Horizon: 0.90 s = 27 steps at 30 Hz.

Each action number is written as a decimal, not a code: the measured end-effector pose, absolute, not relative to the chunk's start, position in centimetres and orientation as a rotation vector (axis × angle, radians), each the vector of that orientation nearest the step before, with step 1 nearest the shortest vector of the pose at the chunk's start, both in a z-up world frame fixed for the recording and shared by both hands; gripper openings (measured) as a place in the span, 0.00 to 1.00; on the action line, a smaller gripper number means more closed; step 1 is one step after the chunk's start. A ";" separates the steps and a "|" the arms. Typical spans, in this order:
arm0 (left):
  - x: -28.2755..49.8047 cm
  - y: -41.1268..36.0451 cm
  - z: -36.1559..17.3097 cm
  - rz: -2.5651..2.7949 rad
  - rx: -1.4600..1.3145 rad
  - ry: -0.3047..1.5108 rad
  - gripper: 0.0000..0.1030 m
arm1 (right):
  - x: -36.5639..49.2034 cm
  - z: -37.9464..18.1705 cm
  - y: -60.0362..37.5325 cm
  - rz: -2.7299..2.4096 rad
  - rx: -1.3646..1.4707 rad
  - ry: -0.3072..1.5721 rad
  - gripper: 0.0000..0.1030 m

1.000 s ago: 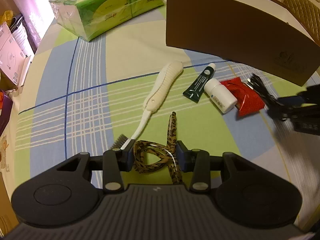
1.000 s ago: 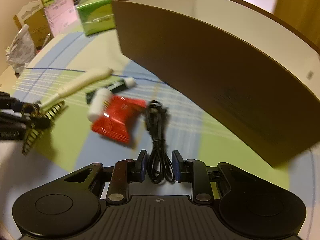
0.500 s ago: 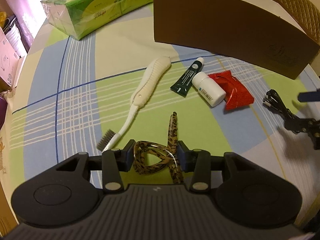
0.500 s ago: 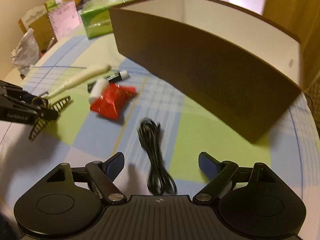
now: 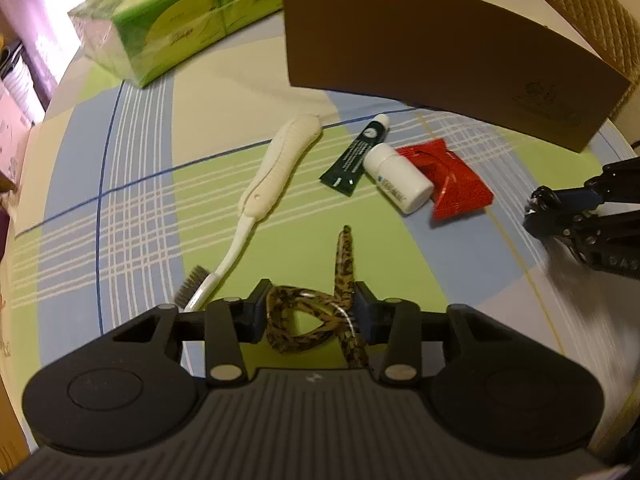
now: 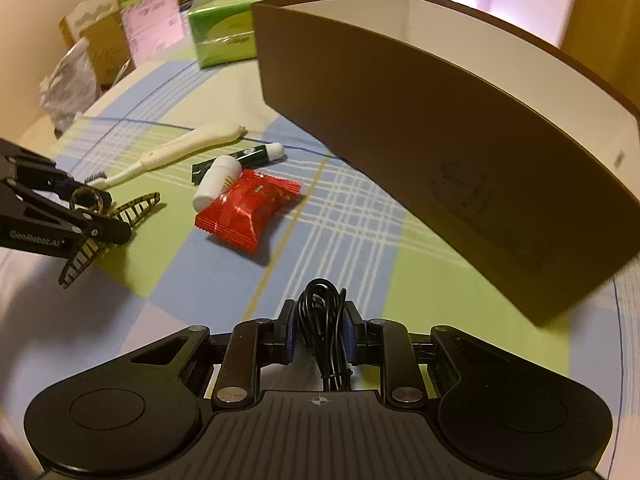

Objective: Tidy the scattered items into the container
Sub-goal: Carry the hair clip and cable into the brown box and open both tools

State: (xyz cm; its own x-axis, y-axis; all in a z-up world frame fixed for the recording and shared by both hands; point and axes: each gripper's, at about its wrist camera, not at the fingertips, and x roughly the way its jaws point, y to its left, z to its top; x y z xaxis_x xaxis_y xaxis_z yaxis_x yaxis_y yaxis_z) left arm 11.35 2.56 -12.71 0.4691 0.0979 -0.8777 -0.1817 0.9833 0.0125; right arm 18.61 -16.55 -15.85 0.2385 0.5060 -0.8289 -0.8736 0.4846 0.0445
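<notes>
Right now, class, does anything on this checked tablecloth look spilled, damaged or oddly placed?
Nothing looks spilled or broken. The white long-handled brush, dark green tube, white plastic bottle and red foil packet simply lie scattered beside the brown cardboard box, the bottle on its side, touching the packet.

Leopard-print hair clip (image 5: 320,312), red packet (image 6: 250,208), seemingly black cable (image 6: 322,320)

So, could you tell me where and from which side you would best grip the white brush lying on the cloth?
I would take the white brush at its thin neck, coming down from above with the fingers across it. The brush lies flat, the neck is its slimmest part, and bare cloth shows on both sides there. The thick handle end lies nearer the green tube.
</notes>
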 end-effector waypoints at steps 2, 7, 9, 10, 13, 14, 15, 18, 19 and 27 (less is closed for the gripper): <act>11.3 2.4 -12.7 0.157 -0.097 1.077 0.35 | 18.7 -15.4 -17.4 0.984 -0.442 0.919 0.25; 10.8 2.1 -12.1 0.138 -0.097 1.072 0.35 | 19.1 -14.3 -19.2 0.950 -0.375 0.933 0.24; 10.5 2.0 -11.4 0.129 -0.096 1.058 0.35 | 19.1 -13.9 -19.8 0.942 -0.357 0.930 0.24; 10.4 1.9 -11.0 0.126 -0.094 1.050 0.35 | 19.1 -13.6 -20.1 0.939 -0.347 0.927 0.24; 10.1 1.8 -9.7 0.119 -0.085 1.020 0.35 | 19.1 -12.8 -20.8 0.935 -0.321 0.915 0.24; 10.1 1.7 -9.2 0.116 -0.084 1.009 0.35 | 19.1 -12.6 -21.0 0.934 -0.313 0.912 0.24; 10.1 1.7 -8.8 0.113 -0.083 1.000 0.35 | 19.1 -12.4 -21.1 0.934 -0.305 0.908 0.24; 10.4 1.3 -7.7 0.114 -0.069 0.991 0.35 | 19.1 -11.8 -21.2 0.936 -0.289 0.898 0.24; 10.5 1.2 -7.4 0.115 -0.066 0.988 0.35 | 19.2 -11.6 -21.2 0.938 -0.284 0.895 0.24; 11.4 0.3 -5.0 0.096 -0.044 0.952 0.35 | 19.7 -9.3 -21.3 0.971 -0.233 0.865 0.24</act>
State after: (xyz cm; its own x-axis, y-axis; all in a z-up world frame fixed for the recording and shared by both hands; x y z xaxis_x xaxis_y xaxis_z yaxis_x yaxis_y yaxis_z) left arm 11.39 0.31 -5.01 0.5766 0.0625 -0.8147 -0.1016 0.9948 0.0045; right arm 19.70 -21.31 -9.30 0.2709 0.6254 -0.7318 -0.7991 0.5700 0.1913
